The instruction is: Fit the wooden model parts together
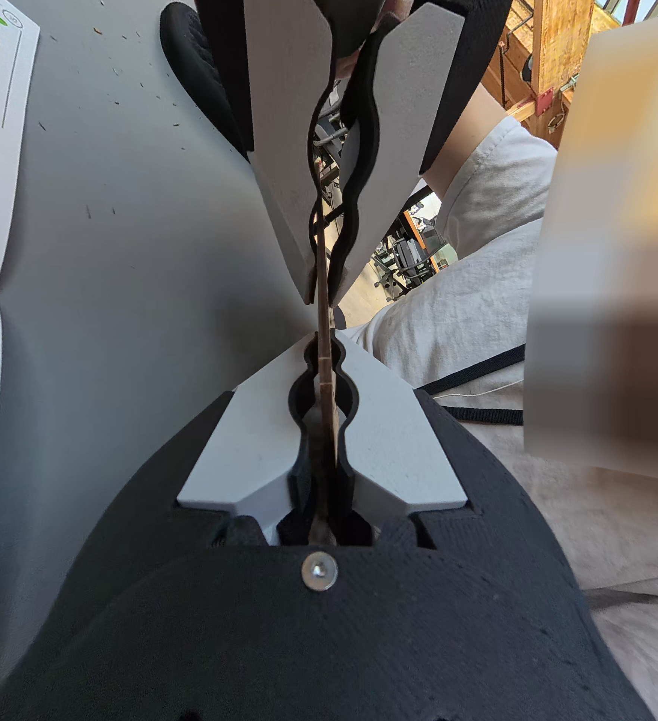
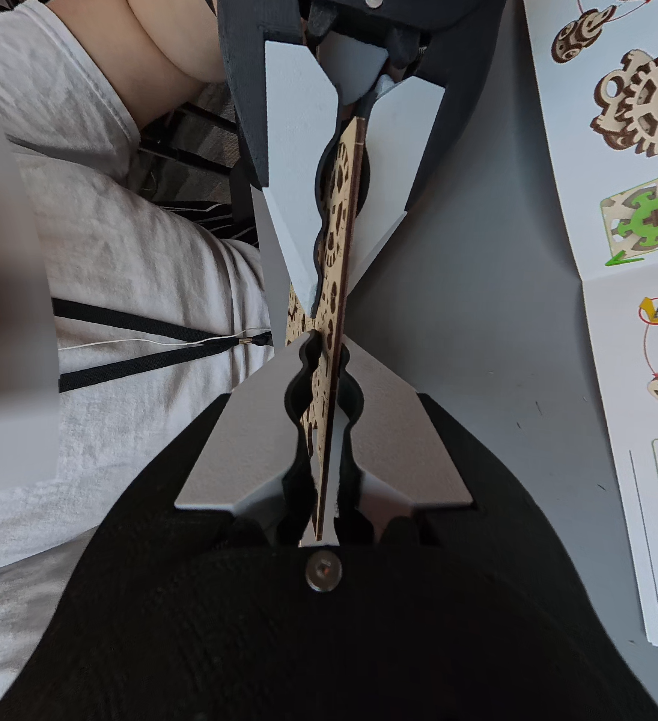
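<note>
**A:** What should I be wary of, biggest thing first?

**B:** The bench point(image 1: 124, 273). It lies to the outer side of both claws, not under them. You have the work up in the air over your lap, so anything that slips out will probably fall off the bench side.

**A:** And the manual?

**B:** The manual point(image 2: 627, 351) lies open on the bench, out to the right of your right claw. It is well apart from the work, so I see little risk there.

**A:** Where is the sheet itself?

**B:** The wooden sheet point(image 2: 333, 300) runs edge-on between the two claws, which face each other nearly tip to tip. Your left claw point(image 1: 324, 343) is pressed onto one end of it. Your right claw point(image 2: 325, 347) pinches the other end, with the sheet deep between its pads and lying against the right one.

**A:** So what goes wrong?

**B:** I'd say bending. The sheet is thin and cut through with many openings. If you twist one claw against the other, or push them together, it may bow and crack along those cuts.

**A:** And the small parts?

**B:** The parts point(image 2: 329, 234) still sit in the sheet, right between the pads. A hard squeeze could pop one loose or snap its teeth. I cannot tell which one you are after.
</note>
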Motion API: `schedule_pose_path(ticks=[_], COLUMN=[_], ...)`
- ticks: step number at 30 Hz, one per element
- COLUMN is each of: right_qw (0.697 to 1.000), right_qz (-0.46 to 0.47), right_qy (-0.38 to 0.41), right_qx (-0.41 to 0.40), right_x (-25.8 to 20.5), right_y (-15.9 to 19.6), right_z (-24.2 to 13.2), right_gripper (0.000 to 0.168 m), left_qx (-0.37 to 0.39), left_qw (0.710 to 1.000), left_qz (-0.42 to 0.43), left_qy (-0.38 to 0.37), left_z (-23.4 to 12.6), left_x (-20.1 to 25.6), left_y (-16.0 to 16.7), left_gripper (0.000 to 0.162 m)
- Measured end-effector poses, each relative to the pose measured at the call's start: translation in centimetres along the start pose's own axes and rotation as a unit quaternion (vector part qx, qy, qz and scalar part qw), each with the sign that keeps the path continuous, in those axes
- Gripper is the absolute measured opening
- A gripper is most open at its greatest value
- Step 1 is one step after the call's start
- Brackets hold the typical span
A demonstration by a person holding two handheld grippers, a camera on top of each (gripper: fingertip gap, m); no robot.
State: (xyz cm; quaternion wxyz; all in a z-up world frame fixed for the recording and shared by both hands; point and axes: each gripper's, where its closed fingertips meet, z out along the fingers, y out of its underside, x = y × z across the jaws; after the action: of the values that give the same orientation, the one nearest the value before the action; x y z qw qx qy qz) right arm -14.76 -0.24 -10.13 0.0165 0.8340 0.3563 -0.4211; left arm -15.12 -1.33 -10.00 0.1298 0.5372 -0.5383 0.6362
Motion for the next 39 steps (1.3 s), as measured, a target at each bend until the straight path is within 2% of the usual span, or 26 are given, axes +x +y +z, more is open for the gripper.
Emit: schedule_pose_path(ticks=[9, 14, 20, 26, 39], right_qw=[0.999, 1.0, 0.999, 0.998, 0.998], right_qz=[-0.014, 0.002, 0.028, 0.046, 0.029], right_qy=[0.042, 0.013, 0.026, 0.005, 0.043], right_qx=[-0.021, -0.005, 0.016, 0.031, 0.022], right_x=[0.52, 0.22, 0.67, 0.59, 0.97], right_y=[0.16, -0.04, -0.38, -0.53, -0.55], right_z=[0.14, 0.03, 0.06, 0.3, 0.48], right_gripper=[0.007, 0.006, 0.008, 0.006, 0.006], left_qx=[-0.003, 0.0, 0.003, 0.0, 0.001], left_qw=[1.0, 1.0, 1.0, 1.0, 1.0], left_qz=[-0.001, -0.001, -0.013, -0.013, -0.001], left_qy=[-0.013, -0.008, -0.01, -0.012, -0.032], left_z=[0.0, -0.04, -0.24, -0.22, -0.2], left_x=[-0.36, -0.28, -0.58, -0.6, -0.79], left_y=[0.12, 0.02, -0.09, 0.04, 0.22], left_gripper=[0.001, 0.001, 0.001, 0.001, 0.001])
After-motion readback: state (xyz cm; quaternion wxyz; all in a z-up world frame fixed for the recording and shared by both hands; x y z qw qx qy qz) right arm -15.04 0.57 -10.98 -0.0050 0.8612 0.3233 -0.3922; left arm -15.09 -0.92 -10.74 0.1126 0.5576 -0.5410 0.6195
